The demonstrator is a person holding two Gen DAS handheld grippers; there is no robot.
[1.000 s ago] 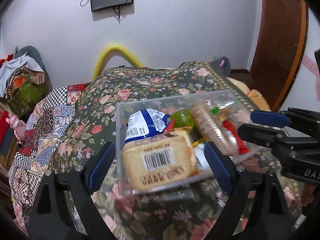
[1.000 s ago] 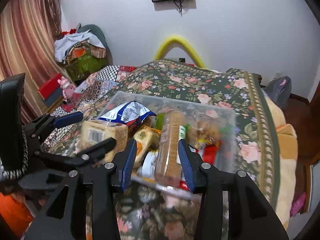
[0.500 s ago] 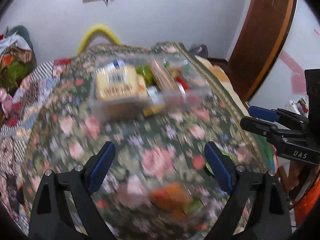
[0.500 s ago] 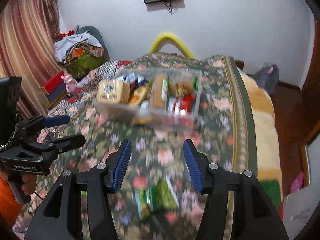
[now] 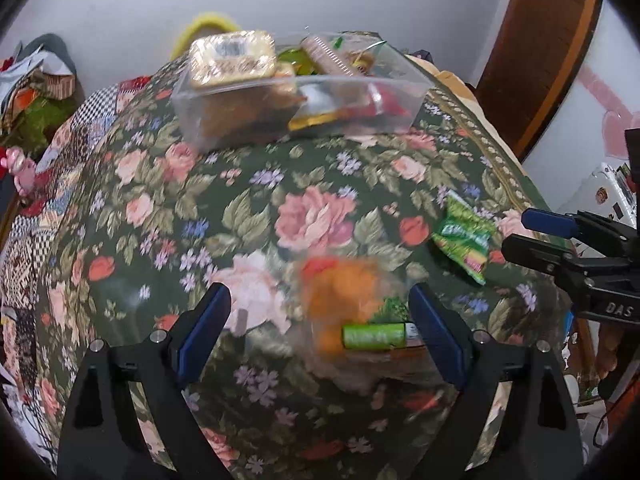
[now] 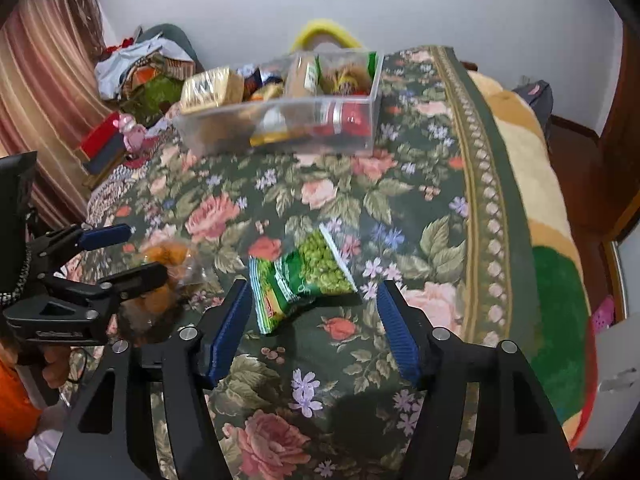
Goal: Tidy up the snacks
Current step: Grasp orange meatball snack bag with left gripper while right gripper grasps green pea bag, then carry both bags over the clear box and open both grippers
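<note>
R claw point(image 6: 312, 320) wide, empty; green pack point(image 6: 300, 276) just beyond it, long axis slanting near-left to far-right. L claw point(image 5: 320, 328) wide over orange bag point(image 5: 344, 296).

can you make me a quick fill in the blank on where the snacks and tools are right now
1. The green snack bag lies on the floral bedspread in front of the ____ tool.
2. The clear bag of orange snacks lies between the open fingers of the ____ tool.
3. Most snacks sit in a ____ plastic bin.
4. Both tools are ____.

Missing words: right; left; clear; open
</note>
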